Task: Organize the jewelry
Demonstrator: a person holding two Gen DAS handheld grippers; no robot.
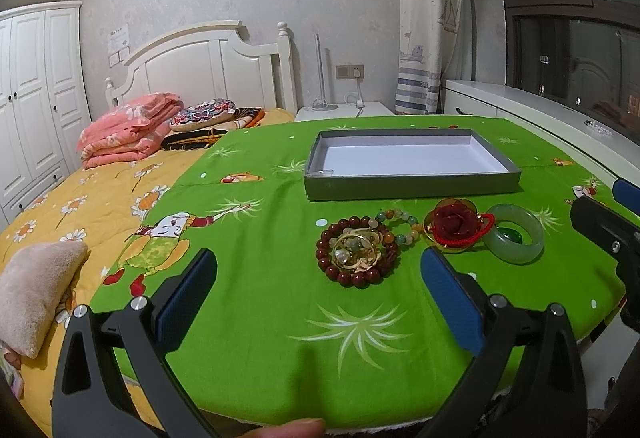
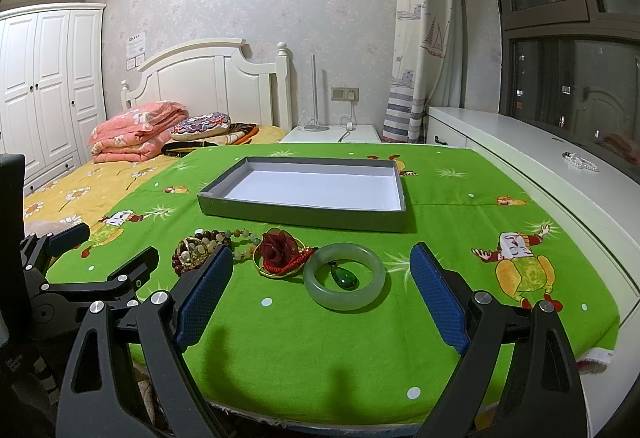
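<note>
A grey shallow box (image 1: 412, 185) (image 2: 304, 214) with a white floor stands empty on the green cloth. In front of it lies a row of jewelry: a dark red bead bracelet (image 1: 357, 254) (image 2: 179, 261) ringing gold pieces, a pastel bead bracelet (image 1: 400, 222) (image 2: 240, 238), a red rose ornament (image 1: 454, 224) (image 2: 280, 249) on a gold ring, and a jade bangle (image 1: 516, 234) (image 2: 344, 282) around a green pendant (image 2: 345, 278). My left gripper (image 1: 316, 270) is open just before the red beads. My right gripper (image 2: 322, 266) is open, astride the bangle's near side.
The green cloth (image 1: 248, 278) covers a table beside a bed with a yellow quilt (image 1: 80, 206) and folded pink bedding (image 1: 128, 130). A white window ledge (image 2: 540, 166) runs along the right, carrying a pearl string (image 2: 580, 161). A beige towel (image 1: 36, 286) lies at left.
</note>
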